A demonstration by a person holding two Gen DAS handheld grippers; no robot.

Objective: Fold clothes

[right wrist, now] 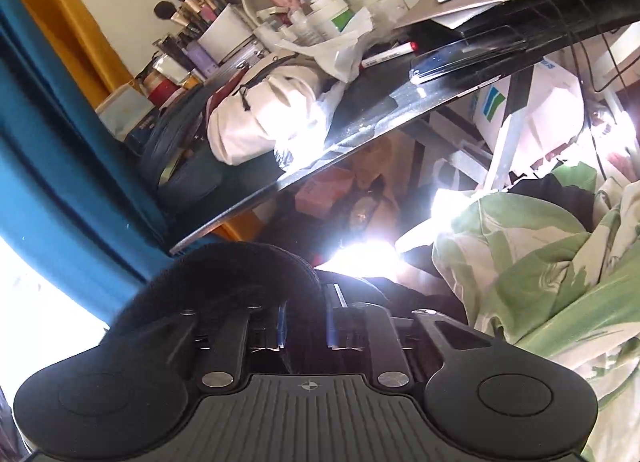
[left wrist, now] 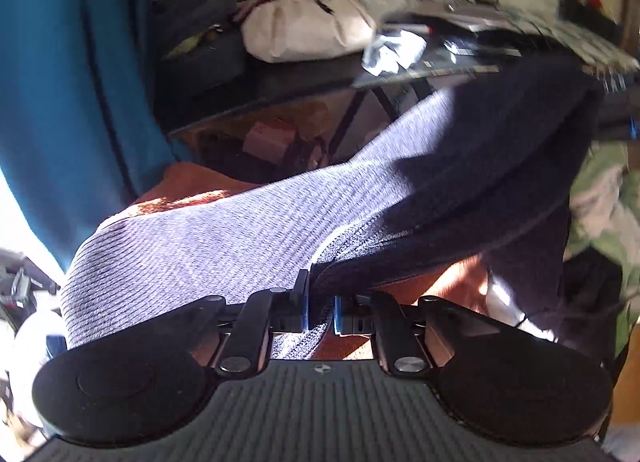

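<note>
- We see the left hand-held gripper (left wrist: 319, 304) clamped narrow on the edge of a ribbed knit garment (left wrist: 224, 246), the cloth pinched between its pads
- From that grip the garment runs away ahead of the left hand-held gripper, sunlit grey-lilac just in front and to its left, dark navy in shade further ahead to its right
- Beneath the garment, right by the left hand-held gripper, an orange-red surface (left wrist: 188, 192) shows
- The right hand-held gripper (right wrist: 306, 326) has its jaws a little apart; dark cloth (right wrist: 236, 274) bunches over its left finger and lies between the fingers, but we cannot tell whether the pads press on it
- Ahead of and above both hand-held grippers a black counter (right wrist: 400, 110) carries a white drawstring bag (right wrist: 256, 122), a marker pen (right wrist: 388, 54) and cosmetics
- To the right of the right hand-held gripper lies green-and-white leaf-print fabric (right wrist: 540, 262)
- A teal curtain (left wrist: 72, 62) hangs to the left of the left hand-held gripper
</note>
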